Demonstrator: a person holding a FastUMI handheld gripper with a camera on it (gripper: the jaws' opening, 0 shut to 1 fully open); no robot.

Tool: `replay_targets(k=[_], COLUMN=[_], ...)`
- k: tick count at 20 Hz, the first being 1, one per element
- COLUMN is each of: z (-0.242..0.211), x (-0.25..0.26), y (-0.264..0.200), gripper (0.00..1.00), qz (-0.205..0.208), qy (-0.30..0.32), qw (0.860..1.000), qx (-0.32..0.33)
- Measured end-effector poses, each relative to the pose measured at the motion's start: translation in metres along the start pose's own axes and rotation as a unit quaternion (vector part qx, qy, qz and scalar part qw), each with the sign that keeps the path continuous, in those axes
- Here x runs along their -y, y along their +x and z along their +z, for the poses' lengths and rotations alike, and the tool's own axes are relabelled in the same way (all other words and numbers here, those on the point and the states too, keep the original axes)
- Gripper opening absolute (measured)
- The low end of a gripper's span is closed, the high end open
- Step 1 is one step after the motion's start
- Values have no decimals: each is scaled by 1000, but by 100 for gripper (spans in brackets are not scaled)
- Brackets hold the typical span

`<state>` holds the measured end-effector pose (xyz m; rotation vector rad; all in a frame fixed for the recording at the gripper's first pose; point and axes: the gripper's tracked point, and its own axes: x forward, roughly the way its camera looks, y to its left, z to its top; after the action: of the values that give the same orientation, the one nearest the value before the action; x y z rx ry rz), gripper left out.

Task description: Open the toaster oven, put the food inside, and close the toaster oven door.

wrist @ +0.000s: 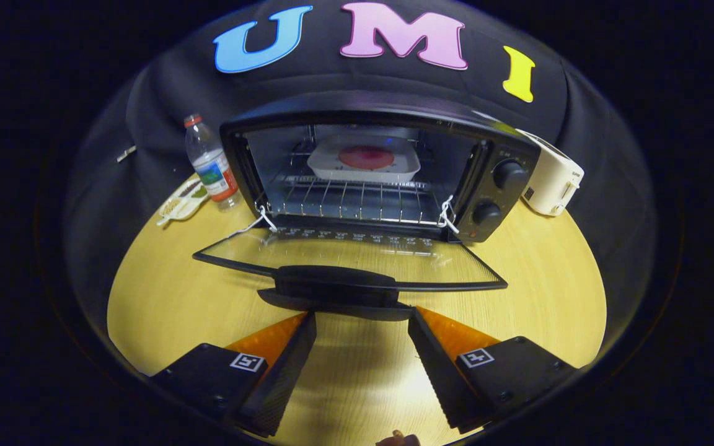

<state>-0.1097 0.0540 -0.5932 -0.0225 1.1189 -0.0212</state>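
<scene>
The black toaster oven [499,161] stands on the wooden table with its glass door [344,257] folded down flat toward me. Inside, on the wire rack [351,201], rests a white square dish [363,164] holding a round reddish piece of food [366,157]. The door's black handle [335,285] lies just ahead of my fingertips. My gripper [362,316] is open, its fingers spread wide just short of the handle, with nothing between them.
A plastic water bottle [210,164] stands left of the oven, with a flat packet [182,201] beside it. A white toaster [552,176] sits to the oven's right. The wooden table [165,297] stretches out on both sides of the door.
</scene>
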Motion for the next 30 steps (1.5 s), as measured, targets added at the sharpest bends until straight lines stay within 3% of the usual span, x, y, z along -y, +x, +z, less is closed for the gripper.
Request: replay_targets(k=[4, 9, 14, 20, 23, 26, 28, 30], z=[40, 42, 43, 89, 129, 177, 215, 258], x=[5, 14, 79, 176, 211, 222, 224, 215], y=[-22, -54, -103, -217, -286, -350, -398, -448], gripper=[98, 98, 99, 99, 99, 99, 99, 98], qz=[-5, 4, -28, -68, -82, -69, -65, -59], qy=[10, -18, -25, -6, -14, -8, -13, -21], qw=[997, 996, 992, 976, 962, 944, 924, 893], qx=[78, 92, 121, 205, 262, 322, 376, 446])
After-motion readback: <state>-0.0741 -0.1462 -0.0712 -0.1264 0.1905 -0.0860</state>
